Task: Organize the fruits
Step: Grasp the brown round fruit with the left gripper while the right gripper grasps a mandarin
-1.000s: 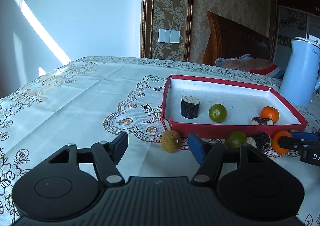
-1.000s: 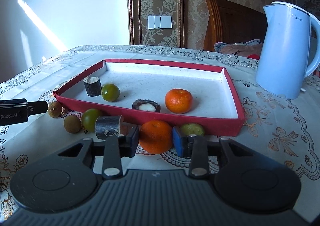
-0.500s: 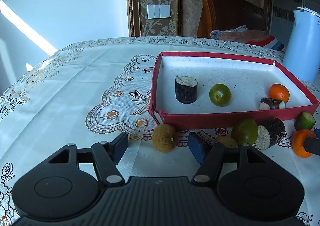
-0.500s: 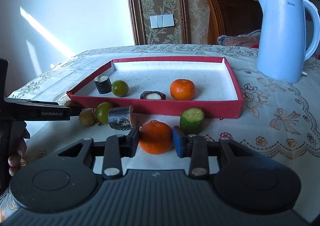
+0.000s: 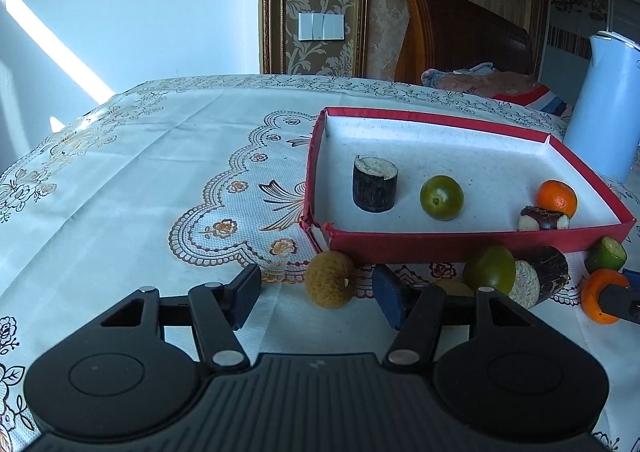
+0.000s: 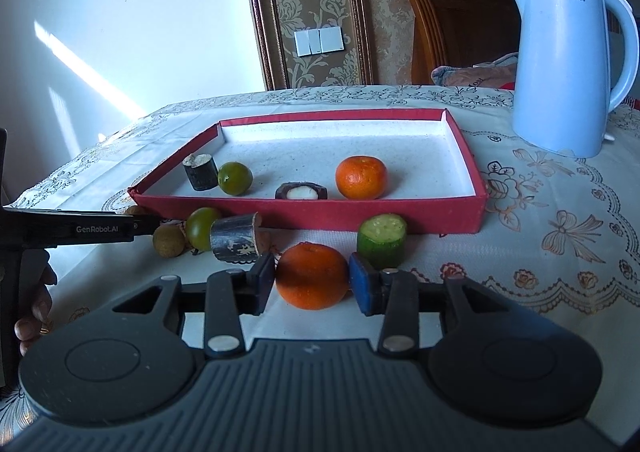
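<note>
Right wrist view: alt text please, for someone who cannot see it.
The right gripper has its two pads around an orange tangerine on the tablecloth, in front of a red tray. The tray holds another tangerine, a green fruit and two dark pieces; a pale blue kettle stands at right.

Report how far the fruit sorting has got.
Done: four pieces lie in the red tray, including an orange and green fruit. In hand: the right gripper brackets a second orange. Left: cucumber piece, brown longan, others outside.
</note>
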Available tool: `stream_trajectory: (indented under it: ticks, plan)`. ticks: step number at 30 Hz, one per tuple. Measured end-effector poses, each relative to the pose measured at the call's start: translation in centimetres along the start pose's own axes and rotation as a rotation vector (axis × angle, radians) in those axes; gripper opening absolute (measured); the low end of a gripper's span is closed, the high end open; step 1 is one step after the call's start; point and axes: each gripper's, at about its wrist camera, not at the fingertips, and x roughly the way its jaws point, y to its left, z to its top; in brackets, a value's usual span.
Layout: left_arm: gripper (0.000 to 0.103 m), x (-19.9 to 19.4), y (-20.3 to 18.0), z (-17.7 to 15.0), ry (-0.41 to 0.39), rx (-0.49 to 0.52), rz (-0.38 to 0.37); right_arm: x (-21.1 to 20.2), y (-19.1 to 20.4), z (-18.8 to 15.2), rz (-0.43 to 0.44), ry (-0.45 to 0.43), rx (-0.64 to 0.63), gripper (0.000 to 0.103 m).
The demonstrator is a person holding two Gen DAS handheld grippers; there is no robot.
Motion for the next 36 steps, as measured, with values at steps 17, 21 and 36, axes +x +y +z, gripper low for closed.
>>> stream_trajectory:
  ticks: [17,21,36]
  plan:
    - [0.031,-0.6,-0.1,-0.2,-0.023,-0.003,0.010,0.4,0.0,-0.2,0.002,0.020,0.000,0.040]
    - [0.026,-1.0,0.1,-0.3,-0.039,-0.021,0.014,0.5,0.1,-0.1,0.003,0.025,-0.003,0.040]
    - [0.026,-3.9,-0.2,-1.4,-0.162,-0.025,-0.008,0.5,0.4,-0.2,0.004,0.022,-0.029,0.038]
